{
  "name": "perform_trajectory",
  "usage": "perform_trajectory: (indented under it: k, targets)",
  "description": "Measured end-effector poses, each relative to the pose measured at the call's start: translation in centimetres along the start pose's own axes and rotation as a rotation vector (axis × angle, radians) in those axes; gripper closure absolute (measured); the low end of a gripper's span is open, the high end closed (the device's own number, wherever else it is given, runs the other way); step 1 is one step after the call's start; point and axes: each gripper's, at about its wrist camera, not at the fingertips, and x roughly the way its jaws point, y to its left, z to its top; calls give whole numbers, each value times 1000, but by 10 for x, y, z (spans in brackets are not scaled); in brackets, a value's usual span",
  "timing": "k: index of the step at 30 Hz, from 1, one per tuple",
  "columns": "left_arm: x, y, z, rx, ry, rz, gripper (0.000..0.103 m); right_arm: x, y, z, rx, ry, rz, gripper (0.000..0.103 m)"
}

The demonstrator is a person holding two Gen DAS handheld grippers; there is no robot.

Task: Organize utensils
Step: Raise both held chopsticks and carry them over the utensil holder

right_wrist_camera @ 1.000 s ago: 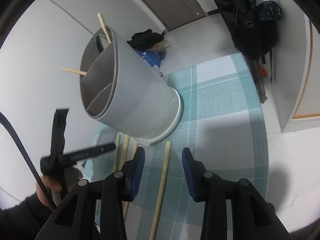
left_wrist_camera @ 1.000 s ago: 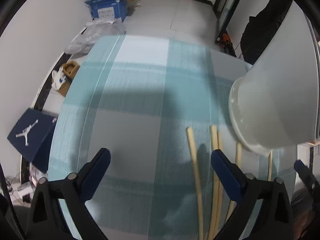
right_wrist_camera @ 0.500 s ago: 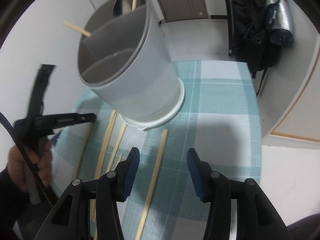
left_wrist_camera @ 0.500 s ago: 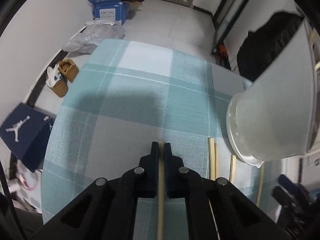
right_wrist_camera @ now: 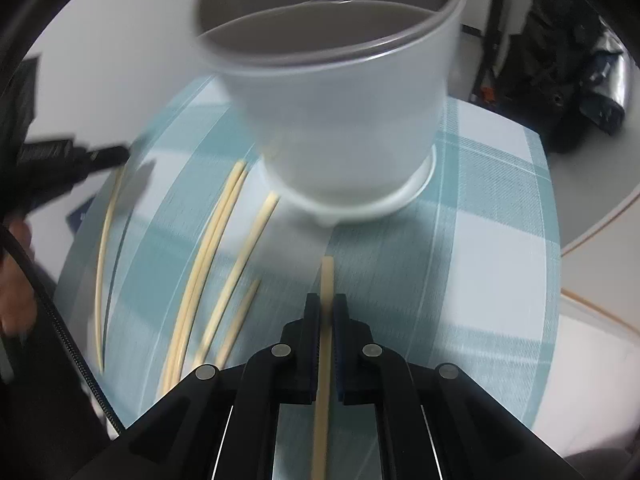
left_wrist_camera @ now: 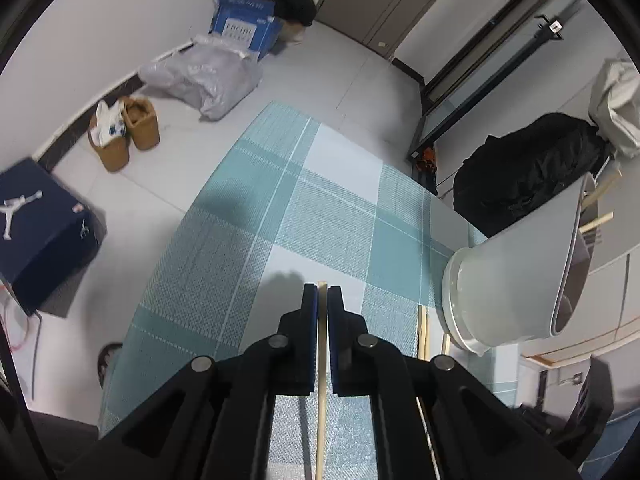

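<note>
Pale floor tiles are filling the upper left of the left wrist view, carrying a dark blue shoe box (left_wrist_camera: 38, 232), a pair of tan shoes (left_wrist_camera: 126, 136), a crumpled clear plastic bag (left_wrist_camera: 208, 80) and a blue cardboard carton (left_wrist_camera: 244, 28). Right of them, a teal-and-white checked cloth is covering the tabletop (left_wrist_camera: 320, 208) and running down to the lower centre. There the black left tool (left_wrist_camera: 322, 300) is sitting with its jaws pressed together on a pale wooden chopstick (left_wrist_camera: 321, 380), whose tip is poking out just beyond the fingertips. Farther right, two more loose chopsticks (left_wrist_camera: 422, 332) are lying on the cloth just beside the base of a white round plastic utensil holder (left_wrist_camera: 516, 284), which is standing at the right edge of the frame with chopstick ends sticking out of its top. A black bag (left_wrist_camera: 532, 176) is sitting behind it.

In the right wrist view, blurred by motion, the left tool (right_wrist_camera: 116, 154) is showing at the left edge over a thin chopstick (right_wrist_camera: 105, 248). Several loose chopsticks (right_wrist_camera: 216, 256) are lying left of centre. The utensil holder (right_wrist_camera: 344, 120) is filling the upper centre. At lower centre the right tool (right_wrist_camera: 327, 302), its jaws having just been closing, is gripping a single chopstick (right_wrist_camera: 325, 360) pointing toward the holder's base.
</note>
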Motion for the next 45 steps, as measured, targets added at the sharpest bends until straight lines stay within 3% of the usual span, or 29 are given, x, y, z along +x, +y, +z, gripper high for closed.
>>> perform_trajectory:
  k: [2, 6, 13, 15, 16, 19, 22, 27, 33, 38, 45]
  targets:
    - [-2, 4, 1, -14, 6, -13, 102, -2, 4, -6, -39, 36, 47, 98]
    - [-4, 8, 3, -13, 8, -28, 102, -4, 11, -8, -99, 89, 61, 93]
    - [-7, 10, 1, -19, 19, -36, 102, 5, 28, 7, -160, 101, 1, 85]
    - [-11, 7, -2, -6, 23, -46, 102, 8, 37, 10, -208, 112, -35, 86]
    - [-15, 4, -3, 9, 11, -50, 102, 10, 39, 11, -215, 117, -33, 95]
    - [-23, 2, -4, 2, -13, -80, 102, 8, 36, 15, -181, 115, 2, 97]
    - [-38, -4, -5, 13, -70, -82, 102, -6, 24, 16, -122, 44, 37, 97]
    - [-63, -22, -6, 55, -166, -100, 102, -66, -2, 13, 48, -233, 141, 97]
    - [-90, -49, -16, 154, -257, -103, 102, -117, -10, 11, 149, -485, 205, 97]
    - [-99, -69, -22, 236, -270, -71, 102, -140, -8, 3, 158, -620, 199, 97]
    - [-108, -95, -29, 347, -262, -45, 102, -157, -6, 7, 156, -730, 181, 98]
